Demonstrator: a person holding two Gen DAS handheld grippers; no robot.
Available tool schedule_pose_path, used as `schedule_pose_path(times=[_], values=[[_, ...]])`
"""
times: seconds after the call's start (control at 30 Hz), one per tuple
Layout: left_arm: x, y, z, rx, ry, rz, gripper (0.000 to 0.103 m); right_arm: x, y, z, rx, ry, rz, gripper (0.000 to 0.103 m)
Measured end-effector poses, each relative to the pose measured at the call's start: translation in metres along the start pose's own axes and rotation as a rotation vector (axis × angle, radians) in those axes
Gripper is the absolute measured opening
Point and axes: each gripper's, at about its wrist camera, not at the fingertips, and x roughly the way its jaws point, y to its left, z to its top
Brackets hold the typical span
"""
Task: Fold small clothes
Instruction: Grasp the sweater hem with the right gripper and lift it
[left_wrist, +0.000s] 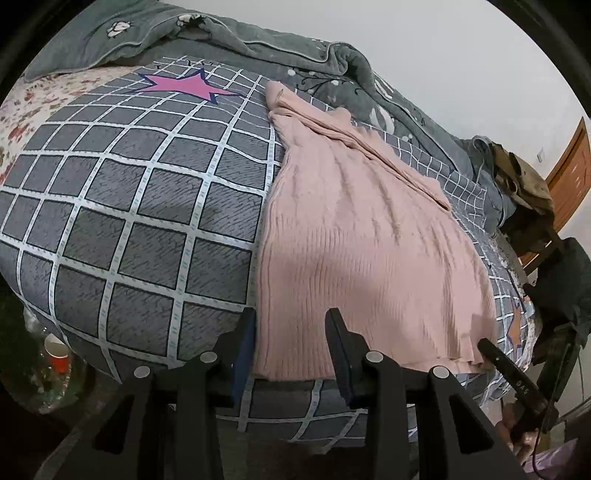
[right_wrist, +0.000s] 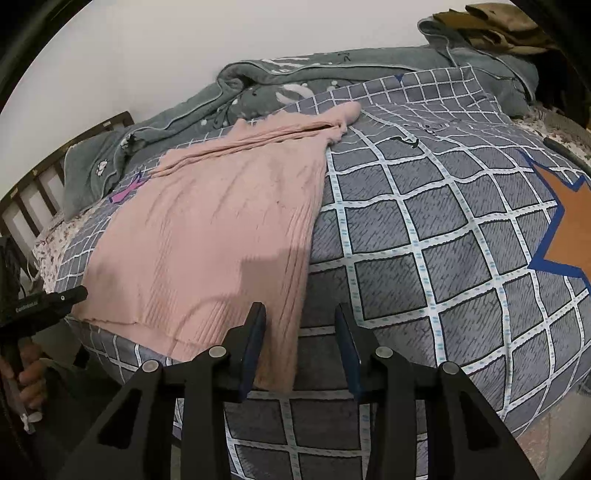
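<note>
Sweater (left_wrist: 354, 236) first: the pink knit one lies flat on the bed (left_wrist: 129, 206), on the grey checked cover, with its hem at the near edge and its far end toward the rumpled grey blanket (left_wrist: 258, 40) by the wall. Both sleeves look already laid in over the body, so it now makes a long narrow strip. I judge the side folds done and the lengthwise fold, hem up toward the collar, not yet made.

On the left, my left gripper (left_wrist: 291, 314) hangs over the near left corner of the hem. Its jaws are spread wide with nothing between them but air above the cloth; the left jaw sits just off the sweater's left edge, the right jaw over the knit. I cannot tell whether either tip touches the fabric. A paper cup (left_wrist: 55, 350) stands low beyond the bed's left side.

On the right, my right gripper (right_wrist: 300, 312) hovers at the other hem corner, where the sweater (right_wrist: 221, 221) hangs a little over the bed's edge. These jaws are also spread wide and hold nothing: the left one over the pink cloth, the right one over the bare cover. An orange star (right_wrist: 570, 236) on the cover lies well off to the right.

Both corners look ready to be pinched together.
</note>
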Motion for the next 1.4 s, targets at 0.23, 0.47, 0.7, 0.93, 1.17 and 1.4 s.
schedule_pose_path(times=[0.23,0.47,0.7,0.93,1.17,1.4], values=[[0.005,-0.003,0.003,0.008,-0.015,0.019,0.037,0.001,0.002,0.001,0.020,-0.004,0.000,0.042],[0.006,-0.006,0.004,0.030,-0.010,0.038,0.037,0.002,0.012,-0.004,-0.019,-0.047,-0.047,0.047],[0.001,0.003,0.001,-0.015,0.023,-0.046,0.035,-0.001,0.006,-0.003,0.017,-0.040,-0.024,0.047],[0.001,0.005,-0.004,-0.055,0.041,-0.124,0.035,-0.005,0.001,-0.002,0.029,-0.008,0.081,0.045],[0.006,0.000,-0.004,-0.071,0.037,-0.101,0.022,-0.002,0.019,-0.008,-0.046,0.010,0.087,0.045],[0.009,-0.009,-0.006,-0.023,0.037,-0.048,0.007,0.002,0.024,-0.009,-0.061,0.018,0.107,0.026]])
